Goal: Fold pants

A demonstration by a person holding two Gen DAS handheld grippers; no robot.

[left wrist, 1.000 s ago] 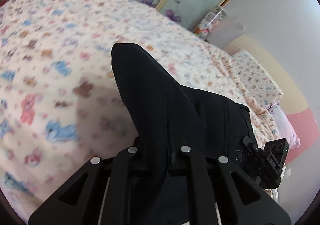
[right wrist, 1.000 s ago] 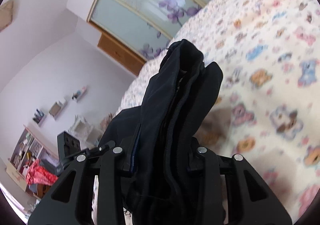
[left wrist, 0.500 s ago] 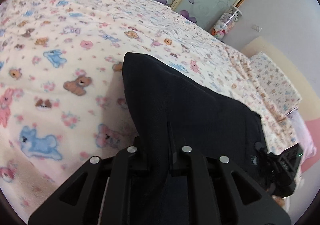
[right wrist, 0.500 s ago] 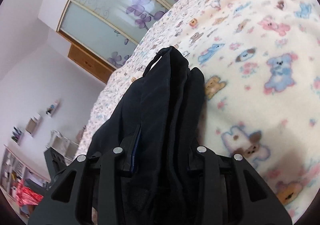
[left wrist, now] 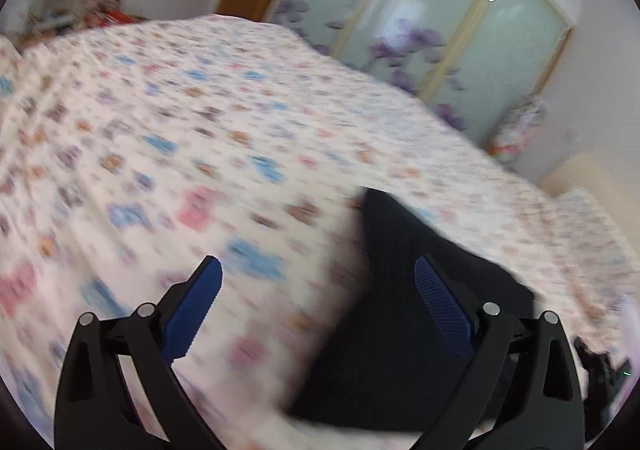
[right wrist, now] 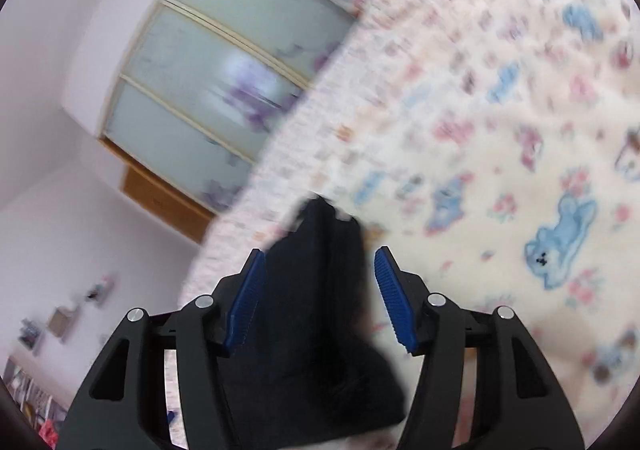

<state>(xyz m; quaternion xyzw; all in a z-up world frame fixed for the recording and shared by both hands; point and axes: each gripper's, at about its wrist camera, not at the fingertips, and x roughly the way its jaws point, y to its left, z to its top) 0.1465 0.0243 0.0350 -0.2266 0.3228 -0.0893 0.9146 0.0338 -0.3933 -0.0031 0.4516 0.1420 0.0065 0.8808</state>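
The black pants (left wrist: 404, 314) lie on the bed, at the lower right of the left wrist view. My left gripper (left wrist: 318, 280) is open and empty, its right finger over the cloth. In the right wrist view the pants (right wrist: 316, 314) lie bunched between the blue pads. My right gripper (right wrist: 320, 270) is open, with a gap on both sides of the cloth. Both views are blurred by motion.
The bed is covered by a cream blanket with teddy-bear print (left wrist: 180, 138). A wardrobe with frosted floral sliding doors (left wrist: 432, 30) stands behind it. Shelves with clutter (right wrist: 36, 334) line the far wall. The other gripper's tip (left wrist: 604, 370) shows at the right edge.
Both grippers have opened and let go of the pants, which now rest on the bed. Both cameras have swung upward and back from the cloth.
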